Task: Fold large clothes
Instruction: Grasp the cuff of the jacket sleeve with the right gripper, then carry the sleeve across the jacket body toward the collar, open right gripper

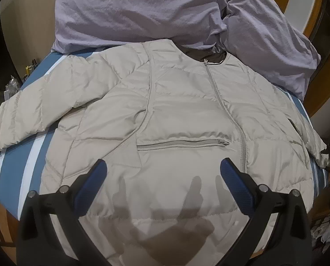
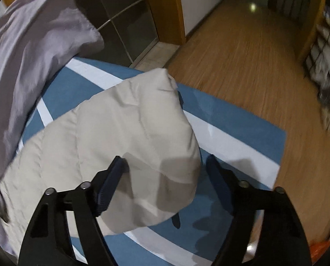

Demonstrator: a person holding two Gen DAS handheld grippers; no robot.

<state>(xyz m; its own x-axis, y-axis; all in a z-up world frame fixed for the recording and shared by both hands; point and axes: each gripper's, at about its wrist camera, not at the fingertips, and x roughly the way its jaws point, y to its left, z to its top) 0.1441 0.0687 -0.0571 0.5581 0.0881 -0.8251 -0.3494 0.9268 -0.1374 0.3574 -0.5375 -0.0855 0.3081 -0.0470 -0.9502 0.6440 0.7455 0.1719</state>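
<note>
Left wrist view: a pale quilted jacket point(image 1: 165, 115) lies face up and zipped on a blue-and-white striped bed point(image 1: 16, 161), collar toward a heap of lilac bedding point(image 1: 142, 13). One sleeve point(image 1: 31, 113) is spread out to the picture's left, not yet folded in. The left gripper point(image 1: 163, 173) hangs above the lower body of the jacket, below the chest pocket zip point(image 1: 182, 144). Its fingers point(image 1: 98, 170) stand wide apart and empty; whether they touch the cloth cannot be told. Judgement: folding has not properly begun; the garment is laid flat and the sleeves come first.

Right wrist view: the other sleeve point(image 2: 120, 146) lies along the bed's edge, the wooden floor point(image 2: 242, 55) beyond. The right gripper point(image 2: 165, 168) straddles the cuff end, fingers point(image 2: 116, 173) partly open. The picture-left pad touches or nearly touches the fabric; the other stands clear, so no grip is made yet.

Judgement: the next move calls for closing on the cuff, then lifting and carrying the sleeve across the chest. The padding is bulky and slippery, so a deep bite is advisable
</note>
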